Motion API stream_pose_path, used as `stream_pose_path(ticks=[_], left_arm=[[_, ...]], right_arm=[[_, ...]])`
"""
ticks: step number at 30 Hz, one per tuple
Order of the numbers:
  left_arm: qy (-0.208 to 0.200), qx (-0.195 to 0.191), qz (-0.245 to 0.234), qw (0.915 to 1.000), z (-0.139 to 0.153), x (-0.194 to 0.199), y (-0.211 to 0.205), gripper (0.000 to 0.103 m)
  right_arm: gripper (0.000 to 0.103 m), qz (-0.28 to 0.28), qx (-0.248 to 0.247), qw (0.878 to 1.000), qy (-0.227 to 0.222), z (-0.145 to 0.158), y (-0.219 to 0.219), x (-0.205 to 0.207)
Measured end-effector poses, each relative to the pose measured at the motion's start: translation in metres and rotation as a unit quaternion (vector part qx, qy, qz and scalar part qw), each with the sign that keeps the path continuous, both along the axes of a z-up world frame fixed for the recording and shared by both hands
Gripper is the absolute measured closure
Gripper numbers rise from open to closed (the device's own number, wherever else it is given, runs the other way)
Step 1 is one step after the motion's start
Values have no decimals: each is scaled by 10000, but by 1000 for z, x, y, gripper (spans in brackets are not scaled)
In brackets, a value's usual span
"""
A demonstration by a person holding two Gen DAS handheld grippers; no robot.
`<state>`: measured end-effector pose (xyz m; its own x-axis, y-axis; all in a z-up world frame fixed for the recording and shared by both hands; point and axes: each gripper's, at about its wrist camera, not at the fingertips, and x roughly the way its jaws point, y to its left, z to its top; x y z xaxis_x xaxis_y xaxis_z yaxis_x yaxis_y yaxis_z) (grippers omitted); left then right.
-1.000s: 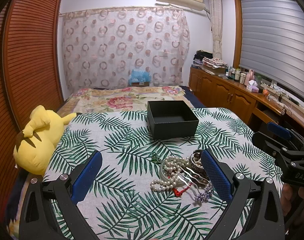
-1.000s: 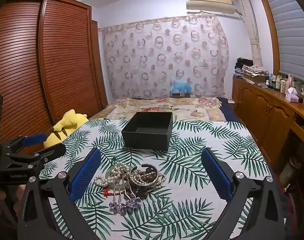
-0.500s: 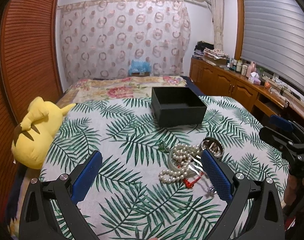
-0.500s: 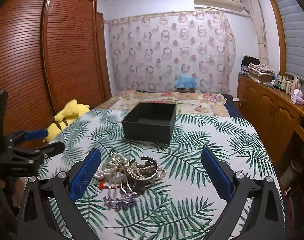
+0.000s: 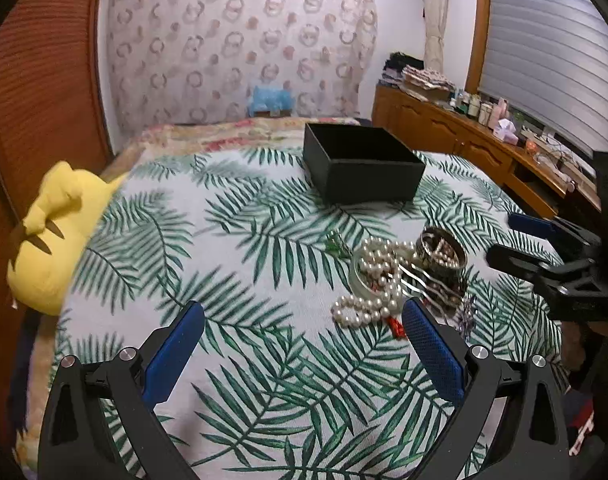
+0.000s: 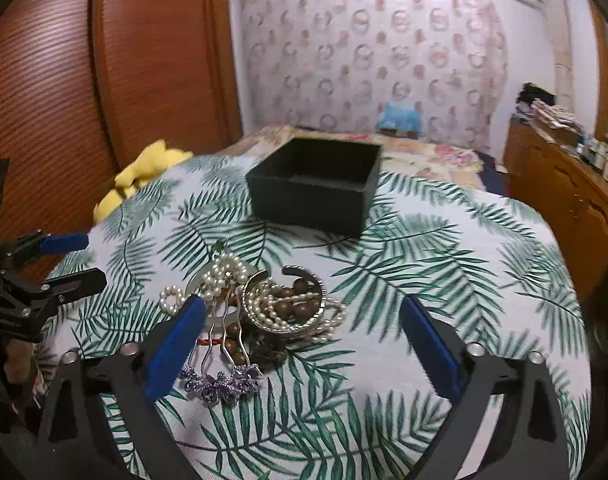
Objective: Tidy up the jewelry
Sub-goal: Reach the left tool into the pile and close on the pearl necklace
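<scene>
A tangled heap of jewelry (image 6: 260, 312) lies on the palm-leaf printed cloth; a strand of white round pearls (image 6: 220, 276) loops over the heap's far-left part, one small loop (image 6: 171, 298) spilling outward; a wide silver open cuff bangle (image 6: 284, 300) stands on its edge ring-up, holding brown wooden beads (image 6: 294, 308) and more pearls inside; a wavy silver hair fork with purple flower ornaments (image 6: 224, 376) points its prongs into the heap; a bit of red (image 5: 396, 326) shows beneath; an open, square, matte black box (image 6: 316, 184) sits upright beyond the heap, well apart, its inside looking empty.
</scene>
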<state>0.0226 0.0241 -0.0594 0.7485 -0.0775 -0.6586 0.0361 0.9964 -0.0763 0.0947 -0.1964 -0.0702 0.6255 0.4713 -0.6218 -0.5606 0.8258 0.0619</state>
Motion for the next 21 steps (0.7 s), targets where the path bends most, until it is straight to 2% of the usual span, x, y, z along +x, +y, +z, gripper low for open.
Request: stream_pose_path(ticks=[2, 5, 8, 11, 12, 14, 16, 17, 18, 21], left_arm=[[119, -69, -84, 9999, -7, 3, 0, 7], [212, -175, -211, 9994, -13, 6, -1, 9], [337, -274, -343, 9985, -18, 9, -2, 24], [471, -499, -440, 9967, -22, 18, 0, 29], [510, -552, -460, 9961, -24, 21, 1, 35], [609, -545, -462, 9956, -26, 27, 1, 44], [664, -537, -497, 9951, -28, 31, 0, 46], [694, -537, -521, 9948, -30, 33, 0, 49], [734, -532, -544, 9944, -31, 35, -1, 55], [849, -432, -635, 9934, -34, 42, -6, 63]], right_arm=[[20, 157, -40, 9998, 153, -5, 6, 8], [21, 302, -75, 9989, 359, -12, 13, 18], [21, 430, -115, 9975, 552, -19, 21, 28], [21, 541, -236, 9962, 646, -23, 26, 31], [21, 571, -268, 9957, 672, -24, 27, 32], [21, 626, -341, 9947, 735, -27, 31, 33], [21, 666, -400, 9941, 753, -30, 34, 34], [25, 669, -424, 9940, 760, -31, 35, 36], [33, 671, -445, 9938, 765, -32, 36, 37], [40, 715, -415, 9936, 775, -32, 35, 39]])
